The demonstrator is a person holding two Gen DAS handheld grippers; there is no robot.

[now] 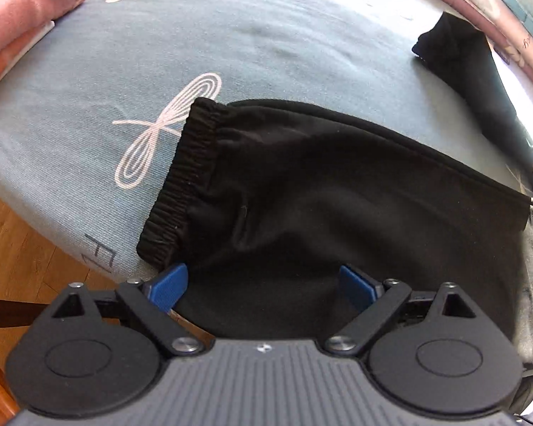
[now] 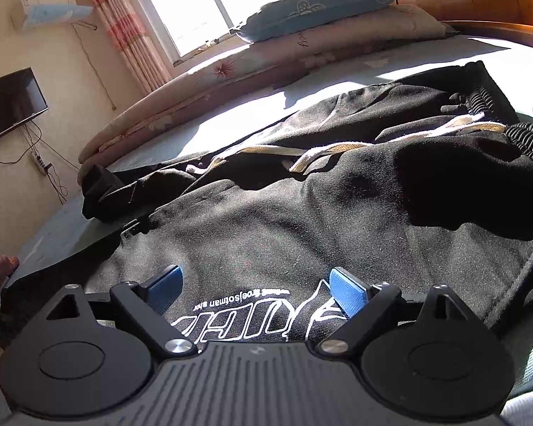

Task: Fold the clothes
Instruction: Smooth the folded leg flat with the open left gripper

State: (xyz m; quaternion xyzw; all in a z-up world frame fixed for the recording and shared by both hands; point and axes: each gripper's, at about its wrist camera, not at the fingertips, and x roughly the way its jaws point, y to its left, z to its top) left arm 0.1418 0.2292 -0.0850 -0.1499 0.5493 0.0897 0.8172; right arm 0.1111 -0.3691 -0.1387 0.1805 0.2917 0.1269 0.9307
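Garment: black sweatpants lie flat on the bed, spread just ahead of my left hand-held gripper; the elastic cuff sits ahead and to its left.
Other leg: a second black leg stretches away far ahead and to the right, well apart from the first.
Waist end: in the right wrist view, white printed lettering shows between the fingers of my right hand-held gripper, with pale drawstrings and a gathered waistband farther ahead.
Left hand-held gripper: jaws wide apart, holding nothing, low over the near edge of the trouser leg.
Right hand-held gripper: jaws wide apart, holding nothing, just above the printed cloth.
Bed: blue-grey sheet with a pale dragonfly print beyond the cuff.
Surroundings: folded pink clothing far ahead-left of my left hand-held gripper; pillow and window far ahead of my right one.
Risk: I judge a shallow pinch may catch only the top layer, so the leg would open instead of folding.
Risk: the loose drawstrings could snag or trail outside the fold.
Risk: the near edge hangs close to the bedside; a tug toward me might slide the garment off.
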